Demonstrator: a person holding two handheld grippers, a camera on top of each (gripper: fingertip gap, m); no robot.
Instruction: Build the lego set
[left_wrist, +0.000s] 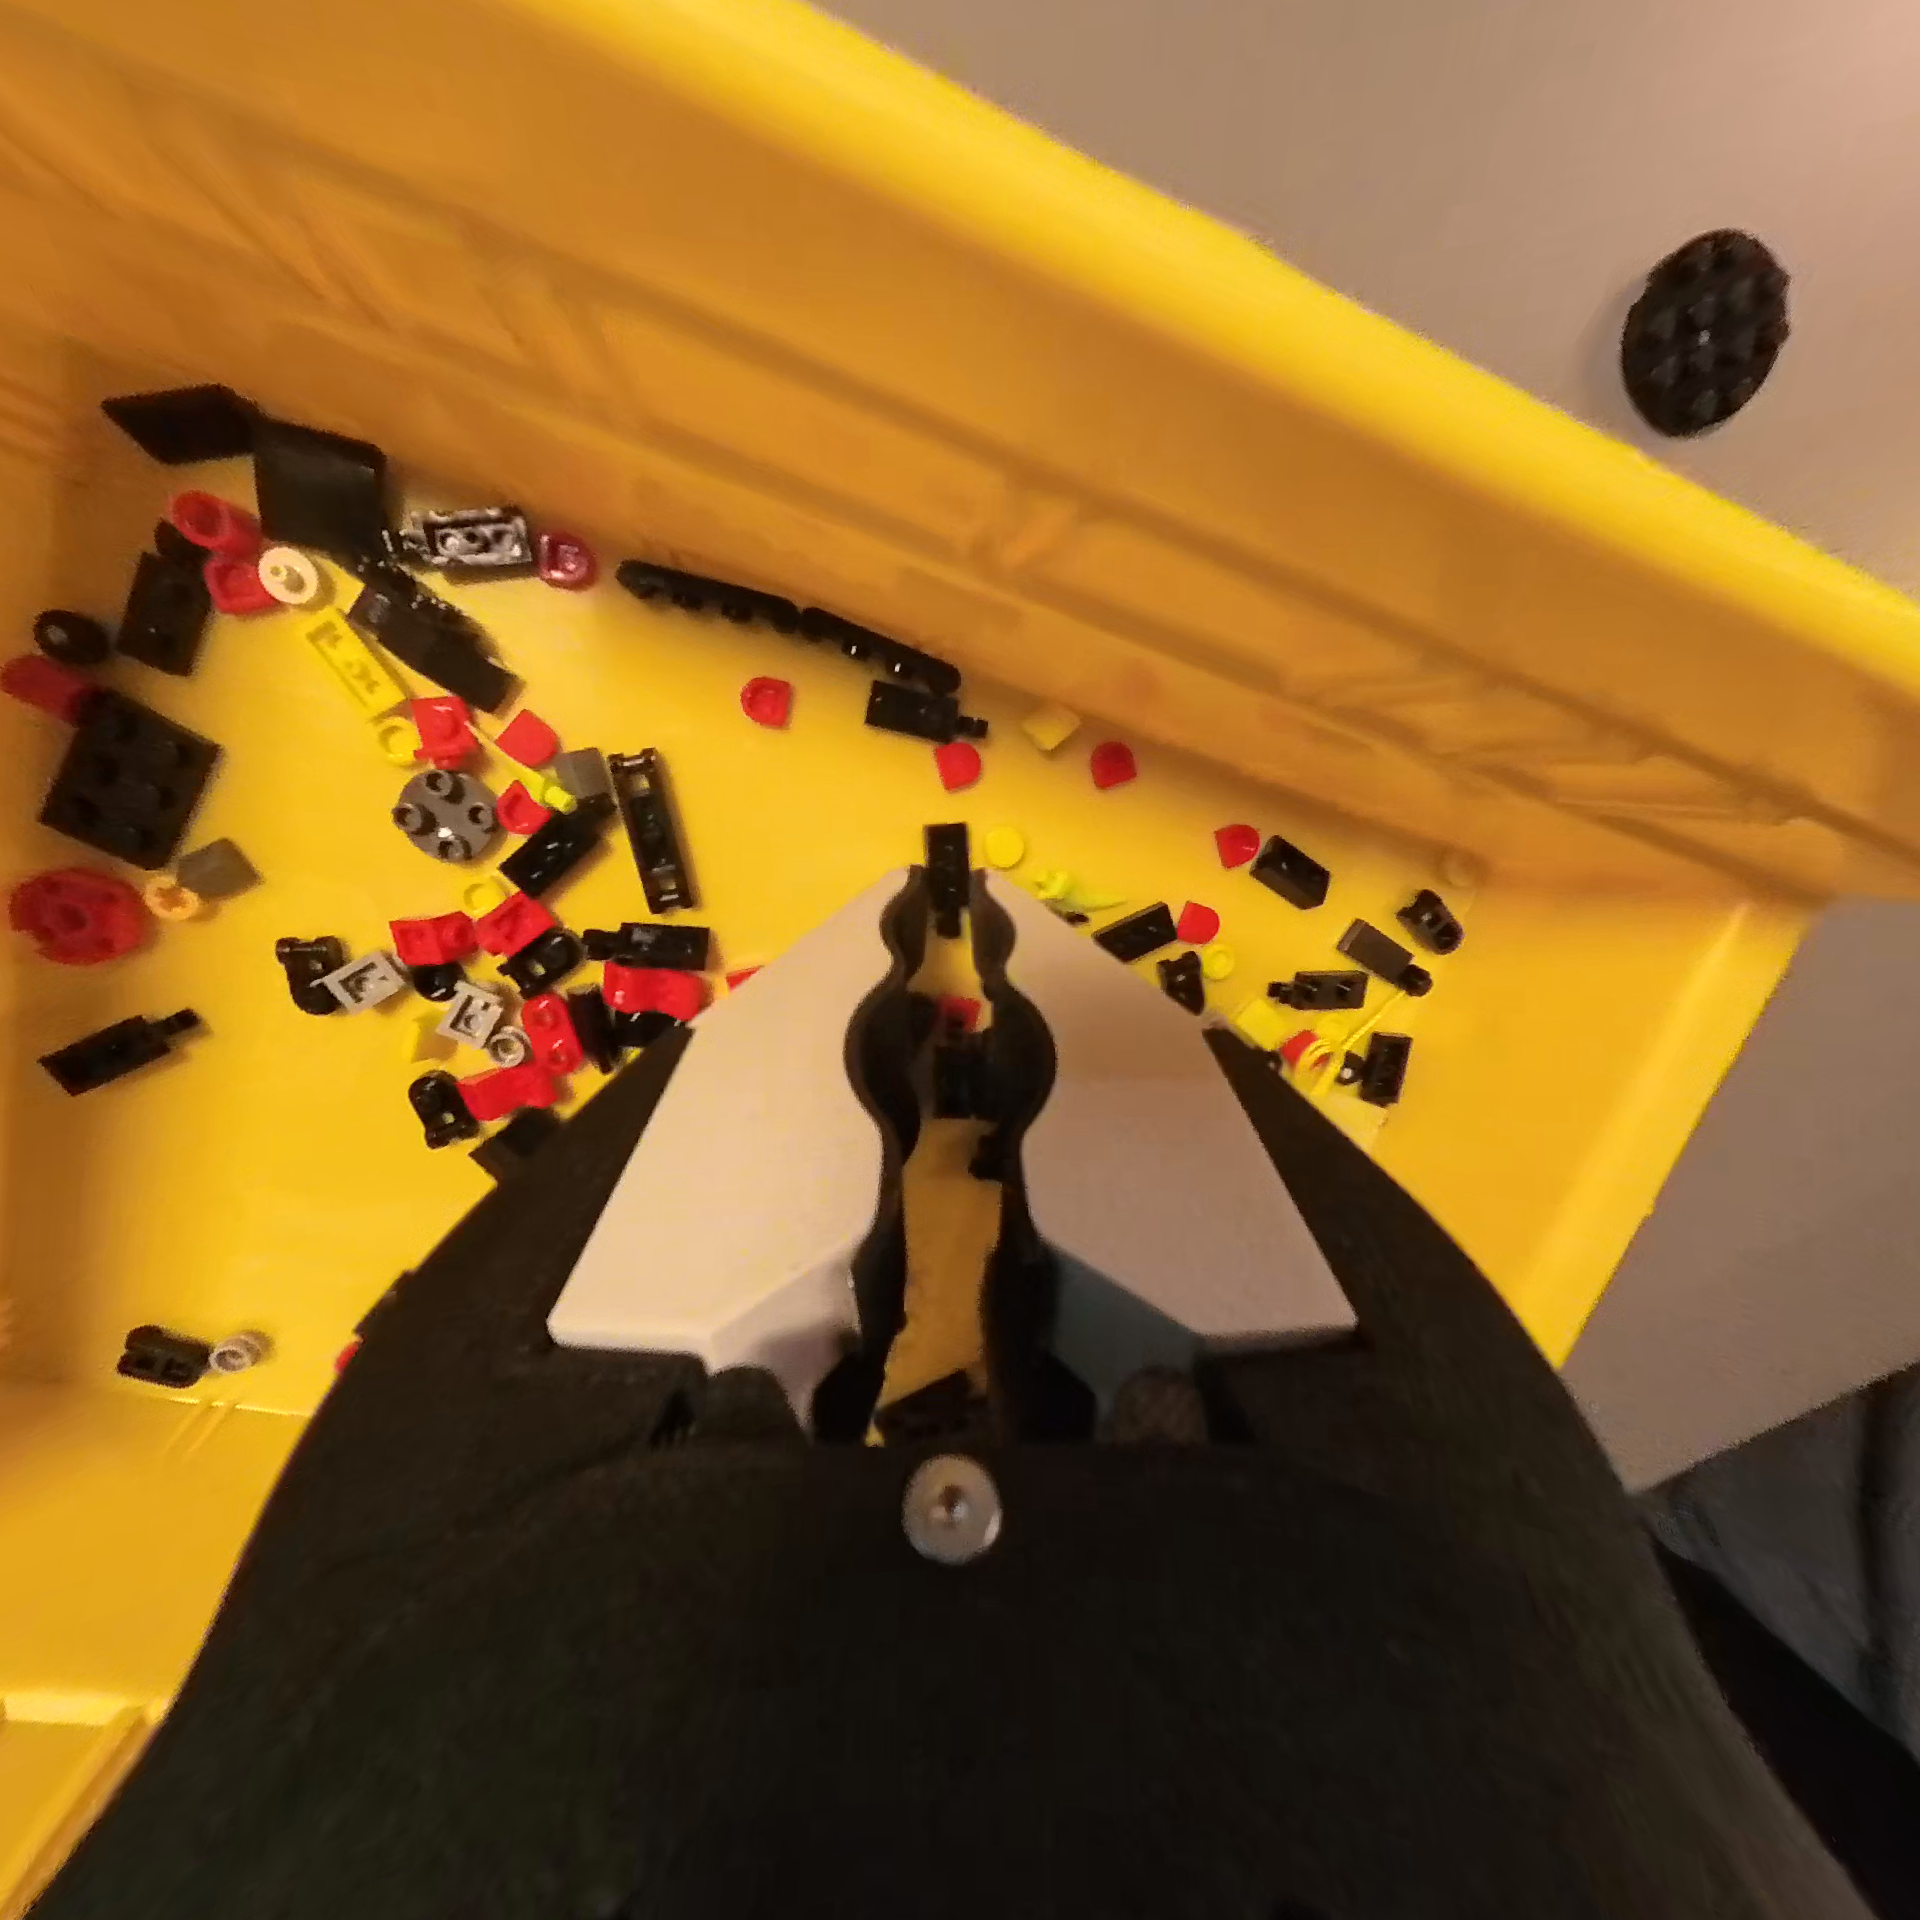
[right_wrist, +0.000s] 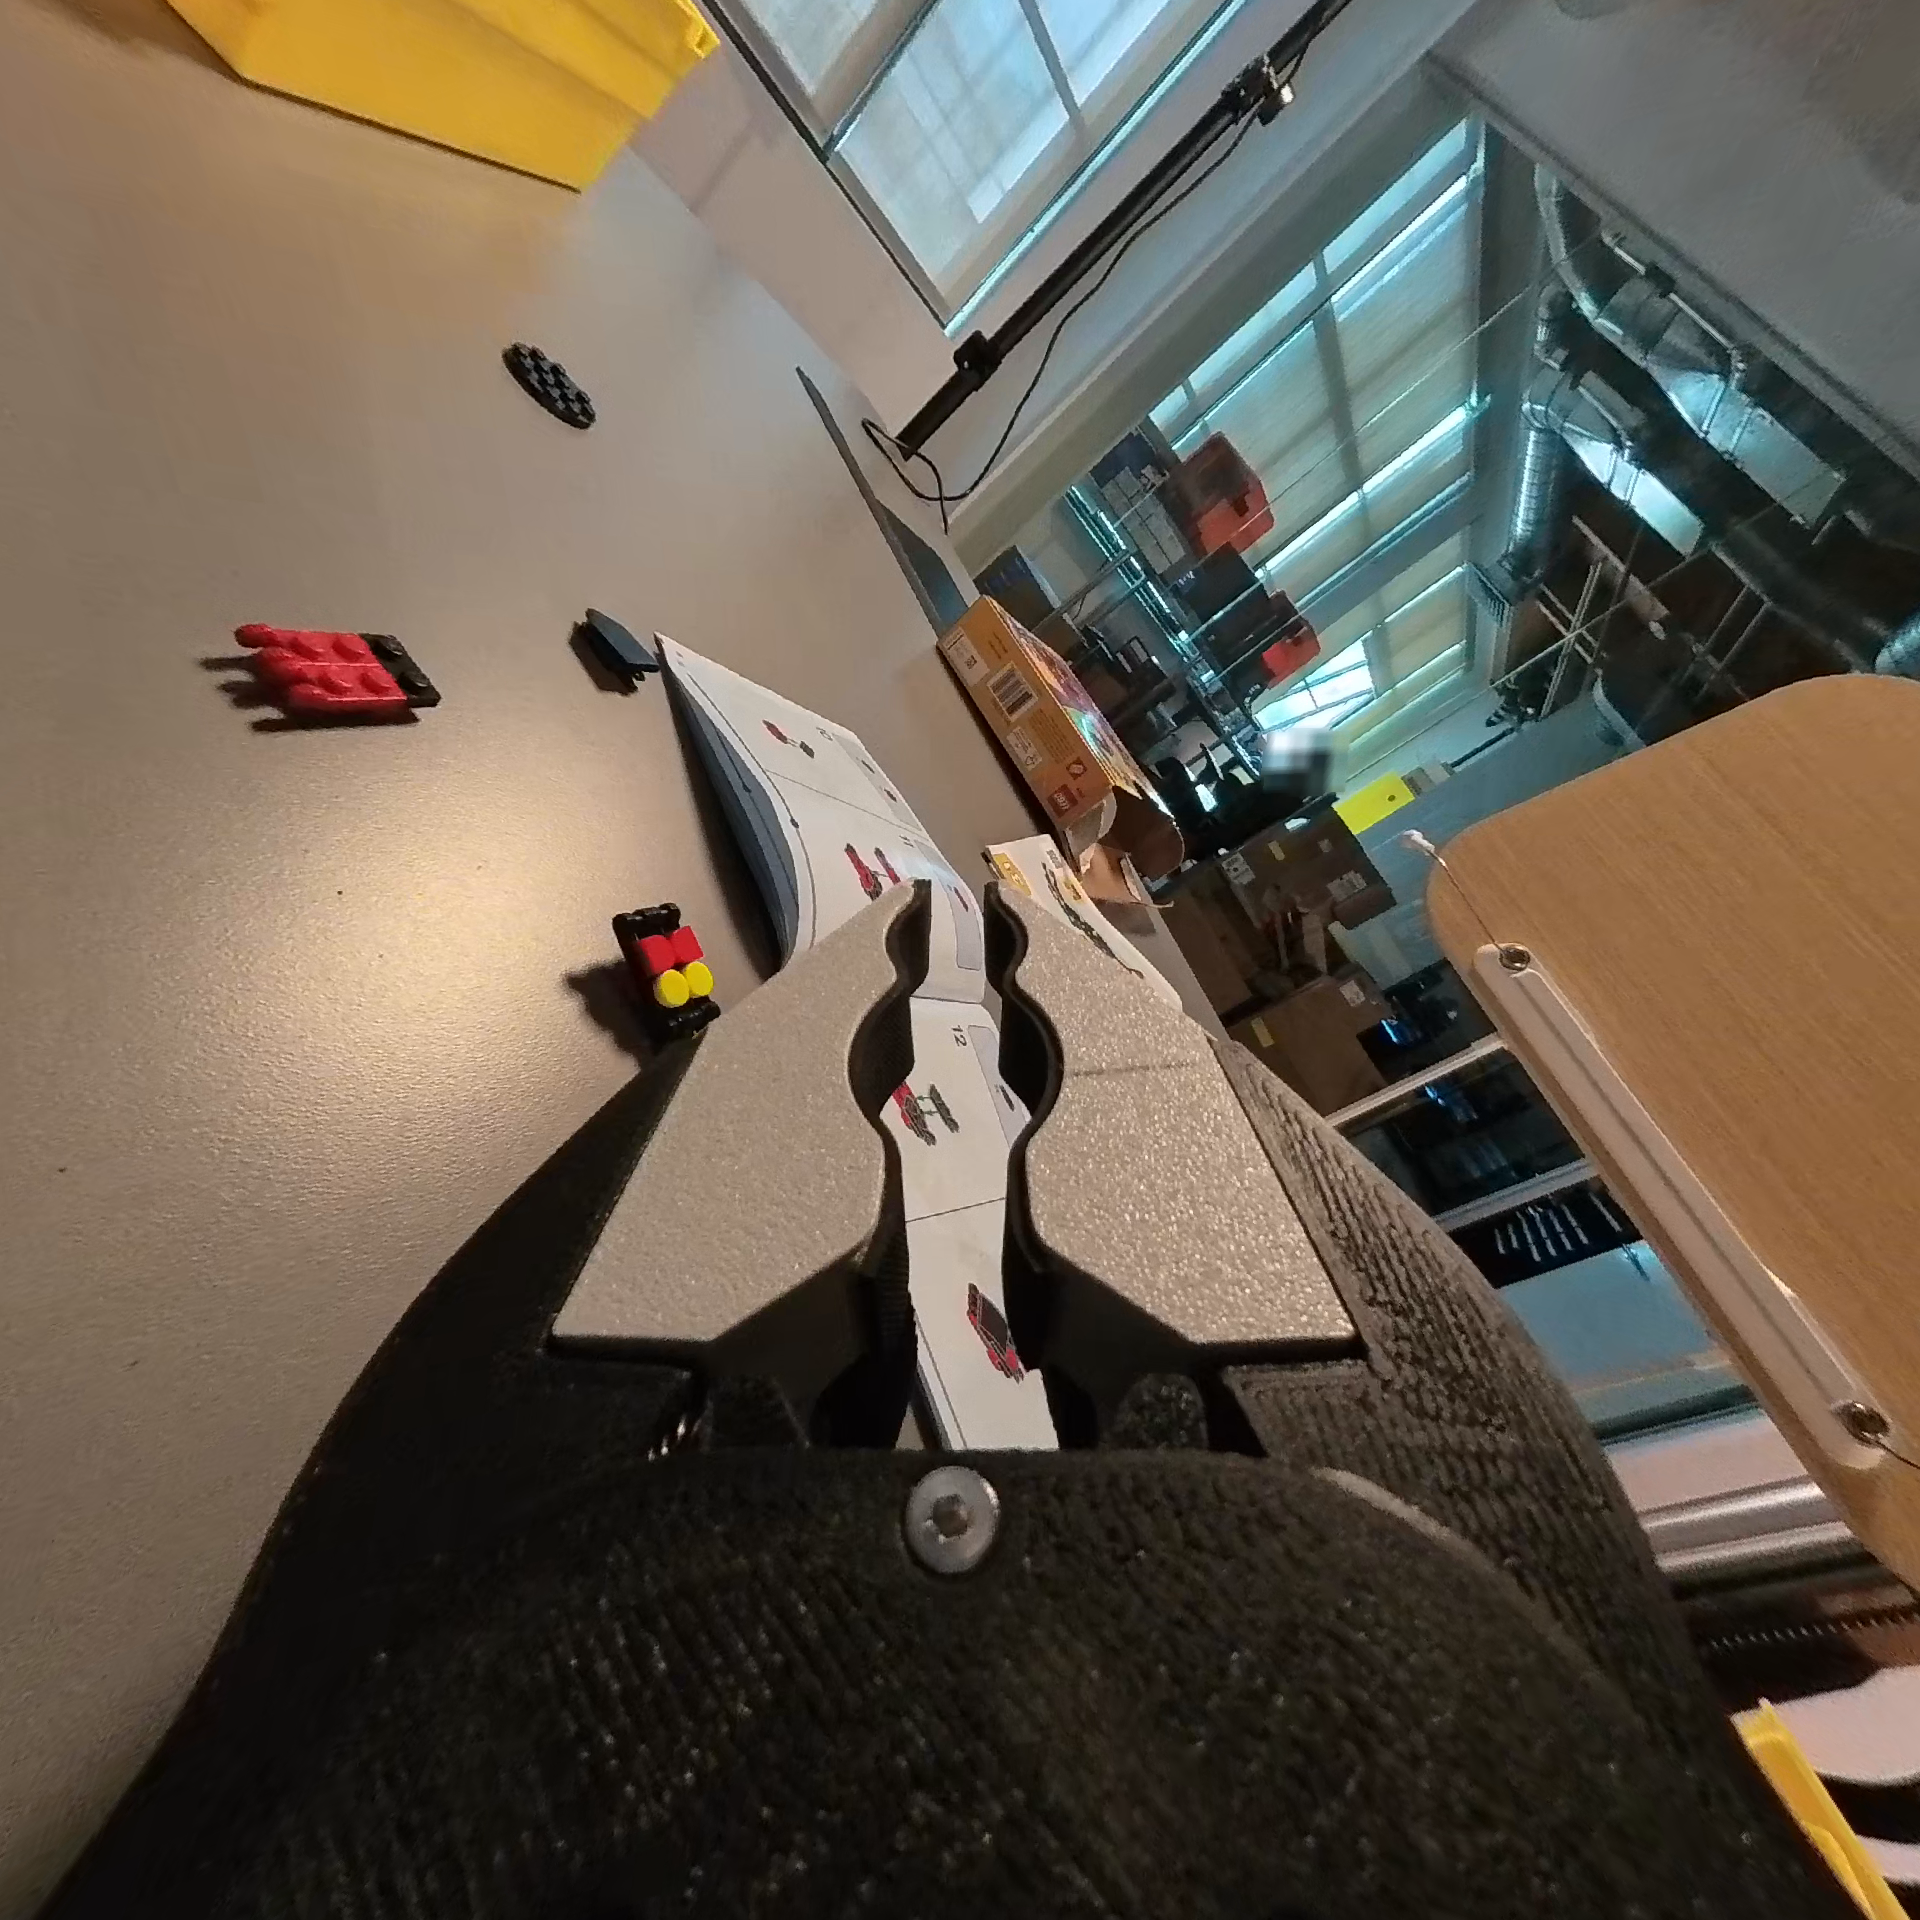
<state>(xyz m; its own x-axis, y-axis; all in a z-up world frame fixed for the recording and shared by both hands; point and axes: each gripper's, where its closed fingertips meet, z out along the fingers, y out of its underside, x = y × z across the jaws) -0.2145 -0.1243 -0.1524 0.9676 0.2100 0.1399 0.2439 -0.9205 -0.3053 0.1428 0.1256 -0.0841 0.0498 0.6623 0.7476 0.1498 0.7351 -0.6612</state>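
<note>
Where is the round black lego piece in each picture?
Left wrist view: the round black lego piece lies upper right on the grey table, just outside the yellow bin.
Right wrist view: it lies upper left on the table, below the yellow bin.
Shared landmark: the yellow bin, which is near the piece in both pictures.

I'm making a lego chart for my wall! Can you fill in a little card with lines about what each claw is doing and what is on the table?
left gripper: shut on a small black piece, over the yellow bin
right gripper: slightly open, holding nothing
bin contents: loose red, black, grey and yellow pieces
on table: red and black build, small black, red and yellow build, round black plate, open instruction booklet
</note>
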